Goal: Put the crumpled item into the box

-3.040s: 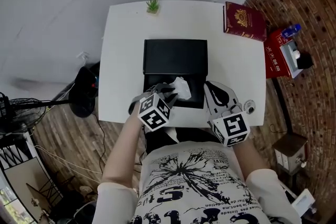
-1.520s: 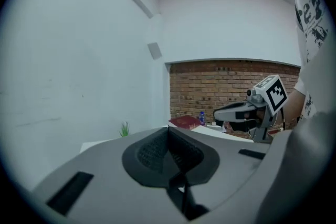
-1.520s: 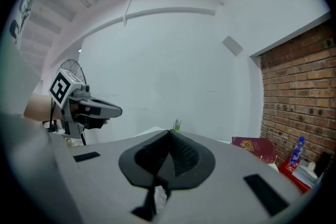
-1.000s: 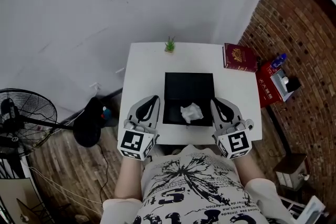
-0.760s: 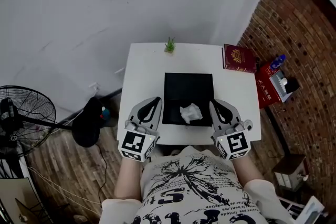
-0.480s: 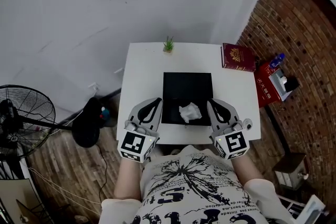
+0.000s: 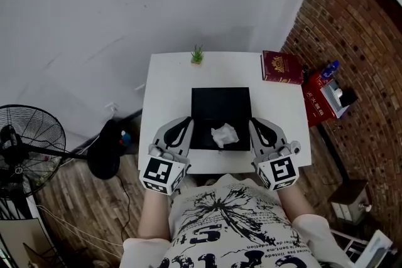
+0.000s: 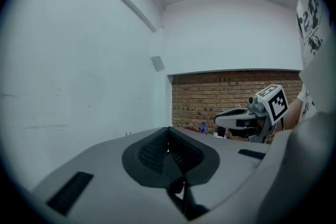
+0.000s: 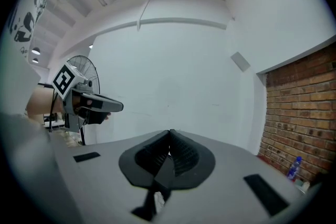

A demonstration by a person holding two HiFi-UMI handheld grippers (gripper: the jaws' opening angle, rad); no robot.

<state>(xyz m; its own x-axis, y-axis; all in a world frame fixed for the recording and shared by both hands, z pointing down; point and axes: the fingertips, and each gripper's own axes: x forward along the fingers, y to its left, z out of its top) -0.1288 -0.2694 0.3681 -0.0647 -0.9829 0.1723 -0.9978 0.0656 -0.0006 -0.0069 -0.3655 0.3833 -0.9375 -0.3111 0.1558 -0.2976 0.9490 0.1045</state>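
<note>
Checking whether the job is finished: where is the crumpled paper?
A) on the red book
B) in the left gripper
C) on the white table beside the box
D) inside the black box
D: in the head view the paper lies inside the box, near its front edge.

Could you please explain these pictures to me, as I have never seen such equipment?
A person holds a hand-held gripper in each hand: the left gripper and the right gripper. One picture comes from a camera on the person's head, looking down; the other two come from cameras riding on each gripper. On the white table sit a black box, a small plant and a red book. Crumpled paper lies in the box. Both grippers' fingers are closed and hold nothing.
</note>
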